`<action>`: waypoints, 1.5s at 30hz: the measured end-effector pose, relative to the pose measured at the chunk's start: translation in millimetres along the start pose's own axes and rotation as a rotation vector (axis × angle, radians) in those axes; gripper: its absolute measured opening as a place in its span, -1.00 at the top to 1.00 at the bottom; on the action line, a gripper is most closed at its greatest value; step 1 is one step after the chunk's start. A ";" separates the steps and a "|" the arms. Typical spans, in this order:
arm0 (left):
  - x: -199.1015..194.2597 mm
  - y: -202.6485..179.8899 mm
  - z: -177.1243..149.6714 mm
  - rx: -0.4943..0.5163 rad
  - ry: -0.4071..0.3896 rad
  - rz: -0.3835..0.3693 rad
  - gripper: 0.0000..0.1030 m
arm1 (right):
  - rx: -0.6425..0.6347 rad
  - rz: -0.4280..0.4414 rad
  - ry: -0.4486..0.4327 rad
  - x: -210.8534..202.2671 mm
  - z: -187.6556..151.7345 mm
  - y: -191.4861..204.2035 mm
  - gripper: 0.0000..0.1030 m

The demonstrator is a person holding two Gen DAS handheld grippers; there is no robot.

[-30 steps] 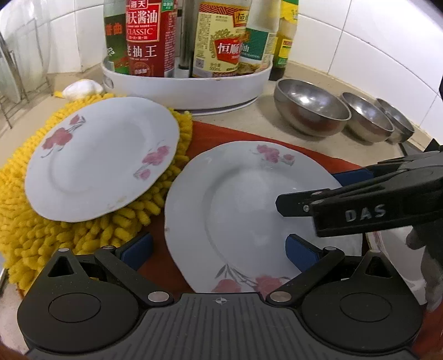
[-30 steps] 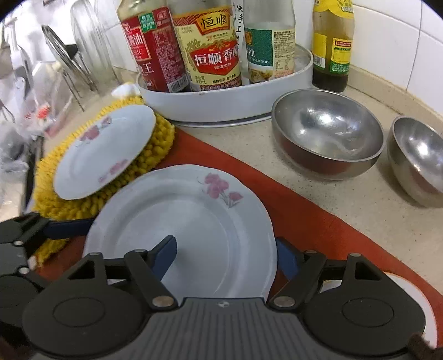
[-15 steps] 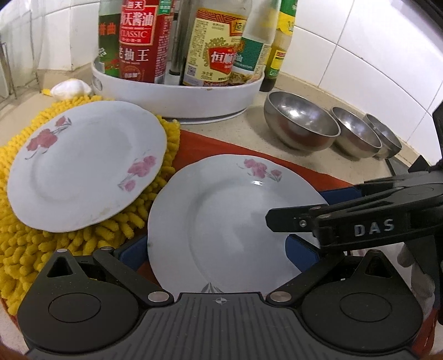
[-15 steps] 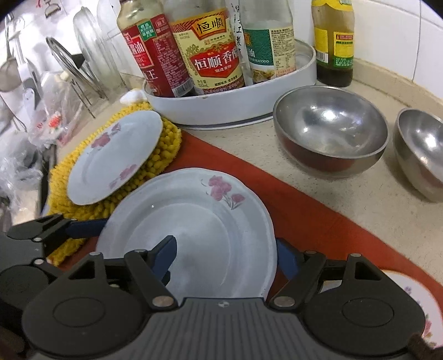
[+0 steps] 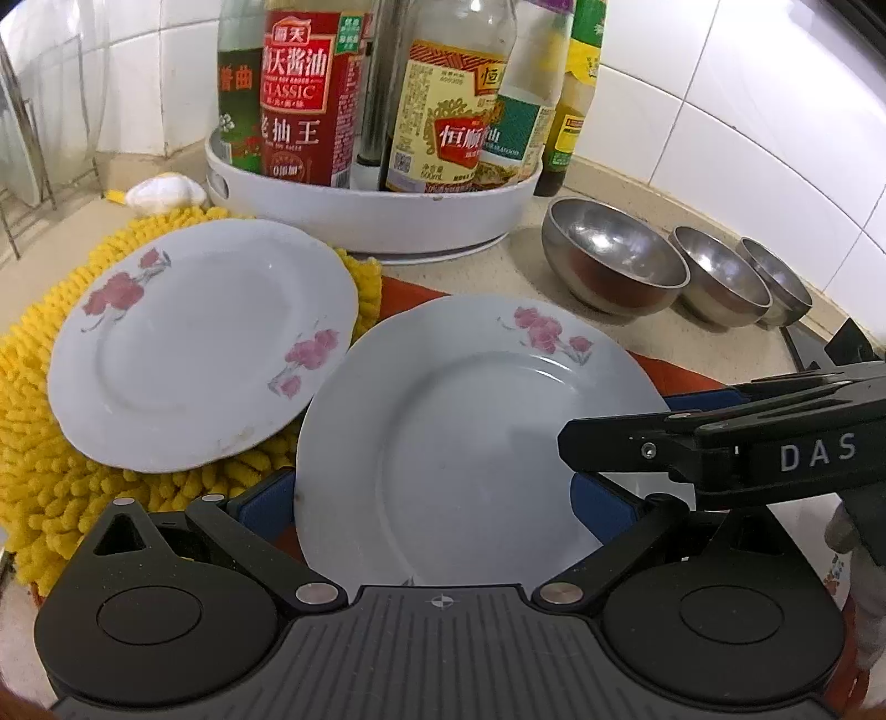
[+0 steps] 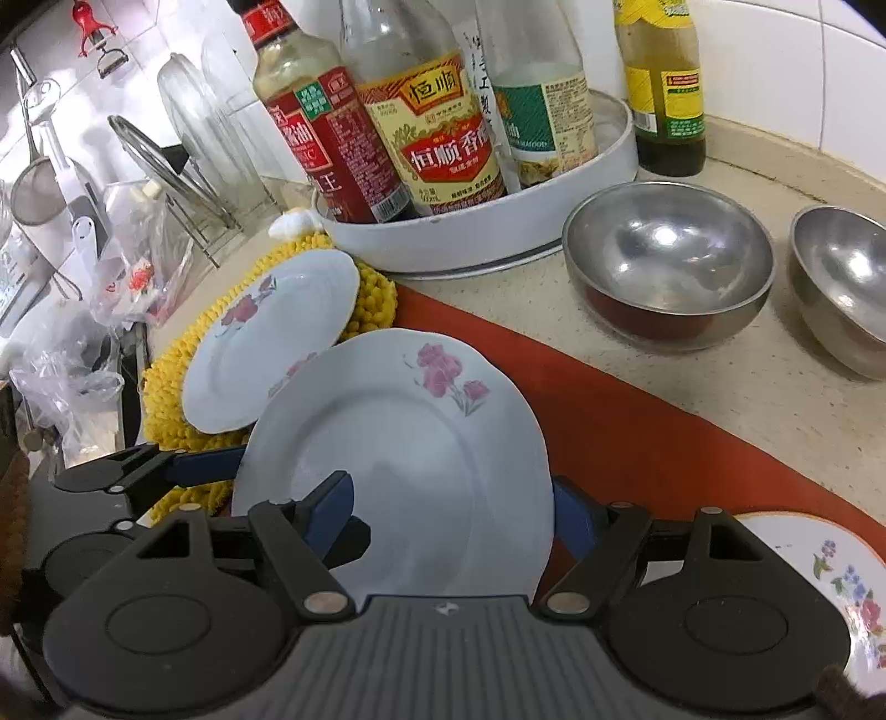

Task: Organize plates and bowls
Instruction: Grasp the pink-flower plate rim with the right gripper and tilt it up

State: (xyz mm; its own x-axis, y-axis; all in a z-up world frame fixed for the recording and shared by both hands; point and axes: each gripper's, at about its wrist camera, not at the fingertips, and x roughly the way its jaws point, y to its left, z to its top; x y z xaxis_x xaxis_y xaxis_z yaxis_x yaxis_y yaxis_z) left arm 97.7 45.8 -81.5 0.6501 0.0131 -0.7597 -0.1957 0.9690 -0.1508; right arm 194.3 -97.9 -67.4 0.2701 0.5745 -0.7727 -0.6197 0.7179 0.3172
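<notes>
Both grippers grasp one plate [image 6: 421, 459] at frame centre: the right gripper [image 6: 448, 509] clenches its near rim, the left gripper [image 5: 437, 498] its opposite edge. A second plate [image 5: 205, 343] rests on the yellow mat [image 5: 33, 443], upper left. Three bowls [image 5: 614, 266], upper right, look unstacked; most work remains.

The near rim of the lifted plate [image 5: 459, 443] disappears behind the left gripper [image 5: 434, 498] body, so I cannot see where the pads touch it. Right of that plate, a floral dish [image 6: 841, 576] is cut off by the frame edge. Behind it, the bottle tops [image 5: 443, 33] run out of view.
</notes>
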 end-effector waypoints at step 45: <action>19.1 -119.5 10.2 0.289 -0.001 -0.203 -0.99 | 0.307 -0.215 -0.138 -105.7 -52.4 -72.0 -0.42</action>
State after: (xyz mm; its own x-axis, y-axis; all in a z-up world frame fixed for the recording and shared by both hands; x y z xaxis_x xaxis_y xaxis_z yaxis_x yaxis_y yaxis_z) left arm 141.0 -67.3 -71.6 0.6552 -0.1866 -0.7320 0.1530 0.9817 -0.1134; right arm 171.8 -230.9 -37.3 0.4786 0.4307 -0.7651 -0.2947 0.8997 0.3221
